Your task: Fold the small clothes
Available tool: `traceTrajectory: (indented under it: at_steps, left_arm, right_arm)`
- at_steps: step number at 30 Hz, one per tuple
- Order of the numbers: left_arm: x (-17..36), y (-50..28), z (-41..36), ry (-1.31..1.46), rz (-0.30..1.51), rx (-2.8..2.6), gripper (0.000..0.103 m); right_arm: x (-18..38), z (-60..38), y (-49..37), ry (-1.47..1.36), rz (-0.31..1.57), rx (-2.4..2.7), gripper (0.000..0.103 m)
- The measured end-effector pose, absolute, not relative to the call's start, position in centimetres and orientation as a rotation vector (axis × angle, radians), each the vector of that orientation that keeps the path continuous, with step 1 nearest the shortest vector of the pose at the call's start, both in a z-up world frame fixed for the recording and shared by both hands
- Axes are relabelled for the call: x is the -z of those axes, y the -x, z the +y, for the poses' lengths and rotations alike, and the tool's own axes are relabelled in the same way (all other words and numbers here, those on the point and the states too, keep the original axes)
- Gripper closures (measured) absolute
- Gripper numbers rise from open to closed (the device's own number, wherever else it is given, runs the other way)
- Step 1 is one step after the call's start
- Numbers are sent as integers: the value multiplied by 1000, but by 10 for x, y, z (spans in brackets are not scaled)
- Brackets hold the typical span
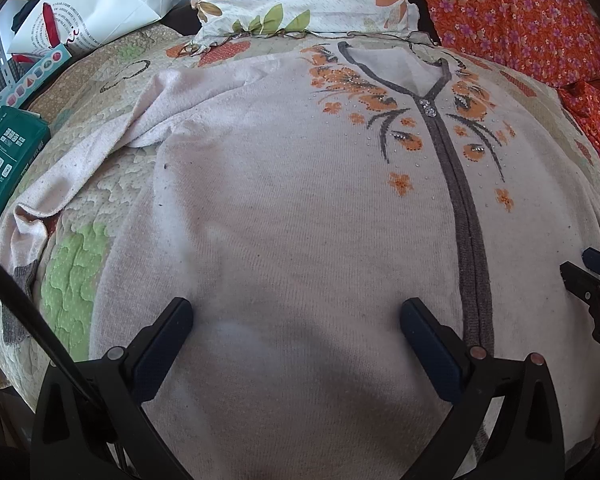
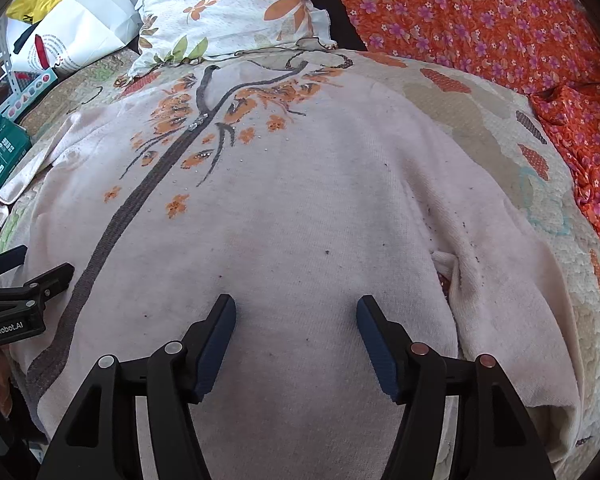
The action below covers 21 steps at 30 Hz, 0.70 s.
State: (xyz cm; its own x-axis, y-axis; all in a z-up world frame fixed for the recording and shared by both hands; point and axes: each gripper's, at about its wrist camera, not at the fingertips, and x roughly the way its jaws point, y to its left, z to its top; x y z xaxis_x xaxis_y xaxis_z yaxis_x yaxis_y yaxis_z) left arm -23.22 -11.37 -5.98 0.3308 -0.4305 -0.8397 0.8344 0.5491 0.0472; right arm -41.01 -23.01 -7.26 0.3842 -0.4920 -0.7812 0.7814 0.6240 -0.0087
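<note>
Pale pink cardigan (image 1: 292, 208) spread flat, front up, across a quilted bedspread (image 1: 80, 280), filling the middle of both views; grey zipper band (image 1: 466, 216) running from the neckline at upper centre down toward the lower right of the left view, orange flower print (image 2: 180, 112) clustered around the collar. One sleeve (image 1: 80, 160) trailing off toward the left edge of the left view, the other sleeve (image 2: 500, 280) lying along the body at the right of the right view. Left gripper (image 1: 296, 320) at bottom centre, fingers spread wide, nothing between them, above the lower body of the cardigan; contact with the cloth impossible to tell. Right gripper (image 2: 296, 316) likewise at bottom centre, fingers parted and empty over the cloth. Flowered pillow (image 2: 228, 4) at top centre, orange floral sheet (image 2: 480, 20) at upper right, white bag (image 1: 100, 4) at upper left, green box (image 1: 4, 160) at the left edge.
</note>
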Motion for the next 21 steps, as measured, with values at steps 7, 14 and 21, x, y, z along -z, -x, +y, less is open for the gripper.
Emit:
traceTrajectory:
  at_steps: [7,14,21]
  left_arm:
    - [59,232,-113,-532,890,872,0]
    - [58,232,-113,-534,876,871,0]
    - [59,233,-112,-522,856,879,0]
  right_arm:
    - [73,-232,411,-392,839,840,34]
    - [74,-233,412,-406,832,842,30]
    - [76,-230,412,-396,810,863,24]
